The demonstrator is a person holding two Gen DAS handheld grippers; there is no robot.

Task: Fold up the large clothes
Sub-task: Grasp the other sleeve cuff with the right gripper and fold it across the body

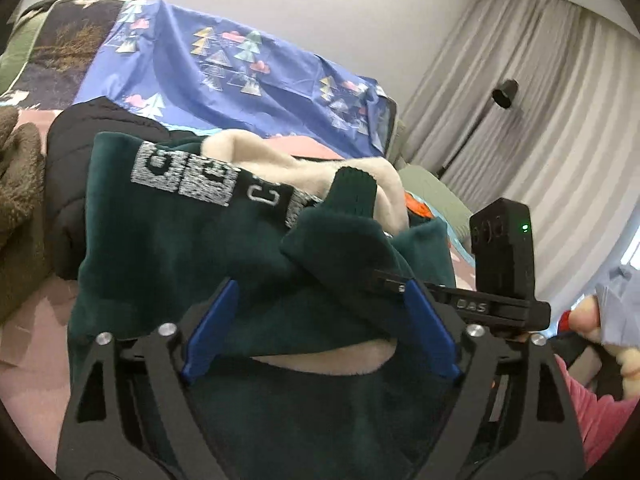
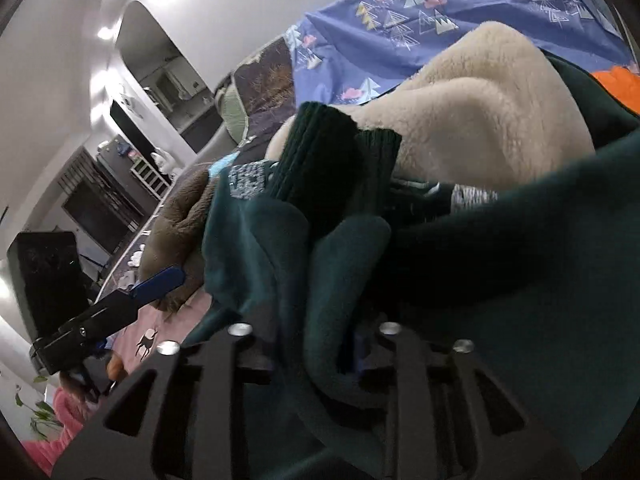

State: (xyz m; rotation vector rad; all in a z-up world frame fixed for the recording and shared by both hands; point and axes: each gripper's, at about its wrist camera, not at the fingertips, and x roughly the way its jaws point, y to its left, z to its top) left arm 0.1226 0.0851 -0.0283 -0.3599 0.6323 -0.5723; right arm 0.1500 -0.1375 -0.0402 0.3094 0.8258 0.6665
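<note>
A dark green fleece garment point(image 1: 168, 248) with cream lining point(image 1: 288, 168) and silver lettering lies bunched on the bed. My left gripper point(image 1: 320, 320) stands open, its blue fingers point(image 1: 212, 328) wide apart with green cloth lying loose between them. A ribbed green cuff point(image 1: 354, 188) sticks up just beyond. The right gripper's black finger point(image 1: 440, 298) reaches in from the right under a green fold. In the right wrist view a thick fold of the green garment point(image 2: 344, 280) fills my right gripper point(image 2: 320, 340) and hides its pads. The left gripper's blue finger point(image 2: 160, 280) shows at the left.
A blue tree-print sheet point(image 1: 240, 64) hangs behind the bed. A black puffer jacket point(image 1: 76, 160) and brown fleece point(image 1: 20, 184) lie left of the garment on the pink bedsheet point(image 1: 32, 340). Grey curtains point(image 1: 540, 100) at right; a hand point(image 1: 588, 316) and pink sleeve point(image 1: 600, 412) below.
</note>
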